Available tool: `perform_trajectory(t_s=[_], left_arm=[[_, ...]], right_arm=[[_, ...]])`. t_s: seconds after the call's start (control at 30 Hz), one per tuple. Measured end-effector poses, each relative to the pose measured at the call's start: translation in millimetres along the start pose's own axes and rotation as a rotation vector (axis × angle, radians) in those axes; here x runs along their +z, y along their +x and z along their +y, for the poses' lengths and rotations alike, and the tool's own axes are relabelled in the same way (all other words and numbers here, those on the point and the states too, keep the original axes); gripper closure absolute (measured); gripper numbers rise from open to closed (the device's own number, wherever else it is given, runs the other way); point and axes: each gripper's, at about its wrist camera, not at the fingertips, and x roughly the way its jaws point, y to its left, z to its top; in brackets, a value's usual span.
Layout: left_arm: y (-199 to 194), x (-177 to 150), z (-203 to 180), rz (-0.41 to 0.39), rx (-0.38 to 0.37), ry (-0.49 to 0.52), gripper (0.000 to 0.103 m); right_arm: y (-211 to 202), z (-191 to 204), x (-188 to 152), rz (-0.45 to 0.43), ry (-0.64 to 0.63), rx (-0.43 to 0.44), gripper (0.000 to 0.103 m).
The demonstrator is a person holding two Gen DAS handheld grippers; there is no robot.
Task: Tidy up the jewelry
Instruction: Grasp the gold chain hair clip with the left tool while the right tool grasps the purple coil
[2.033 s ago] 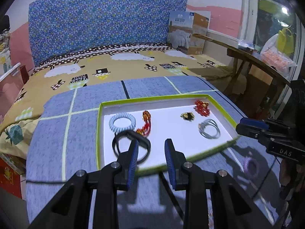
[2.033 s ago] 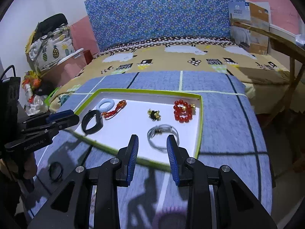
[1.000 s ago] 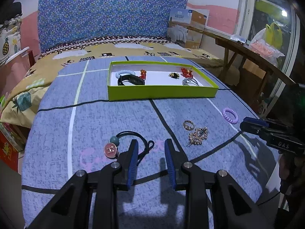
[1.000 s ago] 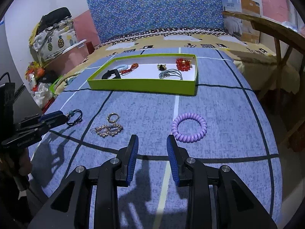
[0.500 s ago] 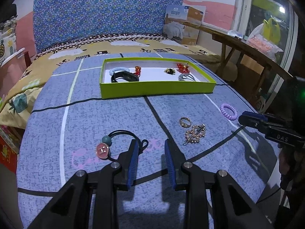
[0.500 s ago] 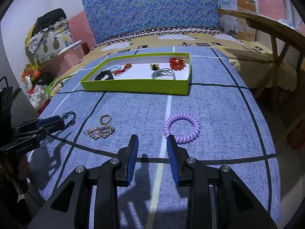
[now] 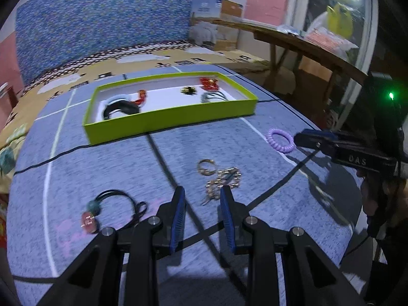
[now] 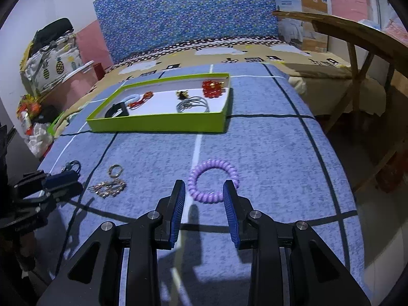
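Note:
A green tray with a white floor holds several jewelry pieces; it also shows in the right wrist view. A purple coil bracelet lies on the blue cloth just ahead of my open right gripper, between its fingertips' line. In the left wrist view the bracelet lies at the right. My open, empty left gripper hovers near a gold chain and a gold ring. A black cord necklace with beads lies to its left.
The cloth-covered table drops off at the right. A wooden table stands at the right. A bed with a blue headboard is behind. Bags are piled at the left.
Both grippers pulled back from the tray to the near cloth. My left gripper has shifted right toward the gold chain. My right gripper has closed in on the purple bracelet.

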Motion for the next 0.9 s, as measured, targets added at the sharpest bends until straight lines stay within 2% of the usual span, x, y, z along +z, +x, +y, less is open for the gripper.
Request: perform_trajectory(t_s=[0.27, 0.37, 0.6, 0.8, 0.87, 0.9], left_arm=[[17, 6, -13, 0.056, -0.058, 0.044, 0.071], [21, 8, -19, 0.071, -0.065, 0.064, 0.068], [35, 13, -26, 0.116, -0.019, 0.100, 0.065], [37, 13, -35, 0.113, 0.025, 0.145, 0.065], [36, 13, -36, 0.111, 0.025, 0.151, 0.072], [36, 12, -36, 0.110, 0.025, 0.152, 0.076]], right_arm=[[16, -14, 5, 0.033, 0.021, -0.033, 0.071], [23, -17, 6, 0.052, 0.023, -0.038, 0.071], [34, -17, 10, 0.079, 0.005, -0.054, 0.071], [36, -12, 11, 0.091, -0.037, -0.075, 0.072], [37, -10, 11, 0.092, -0.050, -0.095, 0.082], [37, -9, 11, 0.092, -0.053, -0.097, 0.091]])
